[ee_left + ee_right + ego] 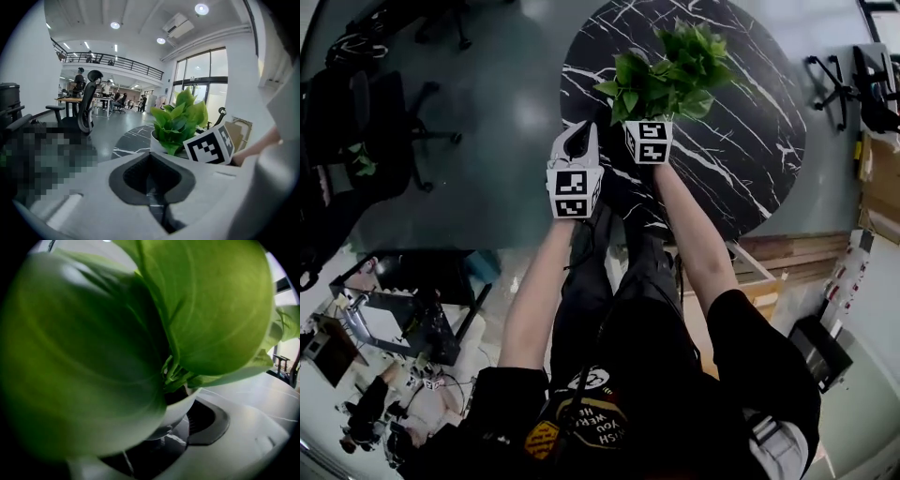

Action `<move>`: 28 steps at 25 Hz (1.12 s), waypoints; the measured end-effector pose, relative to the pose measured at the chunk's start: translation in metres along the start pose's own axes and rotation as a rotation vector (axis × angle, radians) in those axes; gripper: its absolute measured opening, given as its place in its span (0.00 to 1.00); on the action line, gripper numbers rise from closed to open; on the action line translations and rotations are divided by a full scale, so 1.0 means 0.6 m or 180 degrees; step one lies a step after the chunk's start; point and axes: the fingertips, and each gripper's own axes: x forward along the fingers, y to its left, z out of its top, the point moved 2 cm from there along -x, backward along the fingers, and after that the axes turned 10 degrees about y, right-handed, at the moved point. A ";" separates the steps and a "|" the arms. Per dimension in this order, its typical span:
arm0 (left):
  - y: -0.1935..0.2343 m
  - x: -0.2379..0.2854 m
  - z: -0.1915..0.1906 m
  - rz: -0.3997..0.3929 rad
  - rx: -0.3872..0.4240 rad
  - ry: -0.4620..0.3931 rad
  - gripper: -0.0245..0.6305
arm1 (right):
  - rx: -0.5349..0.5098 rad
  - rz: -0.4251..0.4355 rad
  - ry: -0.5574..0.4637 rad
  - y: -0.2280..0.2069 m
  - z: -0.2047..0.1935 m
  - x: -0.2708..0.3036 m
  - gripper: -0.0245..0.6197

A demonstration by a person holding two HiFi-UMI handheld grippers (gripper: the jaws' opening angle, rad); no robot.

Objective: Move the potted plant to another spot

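The potted plant (670, 75), green leaves in a white pot (182, 408), is over the near part of the round black marble table (741, 141). My right gripper (187, 426) is shut on the pot, its jaws wide on either side of it. The leaves fill most of the right gripper view. In the head view its marker cube (649, 141) shows just below the leaves. My left gripper (577, 145) is beside it on the left, apart from the plant, shut and empty. The left gripper view has the plant (180, 119) ahead to the right. Whether the pot rests on the table is hidden.
Dark office chairs (384, 122) stand on the grey floor to the left and another chair (853, 80) at the far right. Wooden boards and cardboard (877, 178) lie right of the table. Cluttered gear (403, 328) sits at the lower left. The person's legs (609, 272) are below the grippers.
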 end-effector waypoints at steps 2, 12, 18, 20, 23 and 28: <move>0.027 -0.018 -0.007 0.0108 -0.0092 -0.0023 0.04 | -0.0104 0.0133 -0.0009 0.045 0.011 0.018 0.81; 0.104 -0.065 -0.018 0.0397 -0.0348 -0.0098 0.04 | -0.0364 0.0413 -0.0118 0.153 0.041 0.059 0.81; 0.093 -0.066 -0.022 0.0387 -0.0371 -0.0086 0.04 | -0.0411 0.0469 0.0056 0.139 0.011 0.039 0.81; 0.084 -0.067 -0.023 0.0370 -0.0387 -0.0079 0.04 | -0.0444 0.0448 0.0186 0.132 -0.010 0.023 0.80; 0.063 -0.087 -0.030 0.0352 -0.0434 -0.0055 0.04 | -0.0388 0.0495 0.0379 0.131 -0.048 -0.034 0.64; -0.013 -0.164 -0.016 0.0371 -0.0217 -0.0069 0.04 | -0.0317 0.0726 0.0265 0.149 -0.026 -0.205 0.30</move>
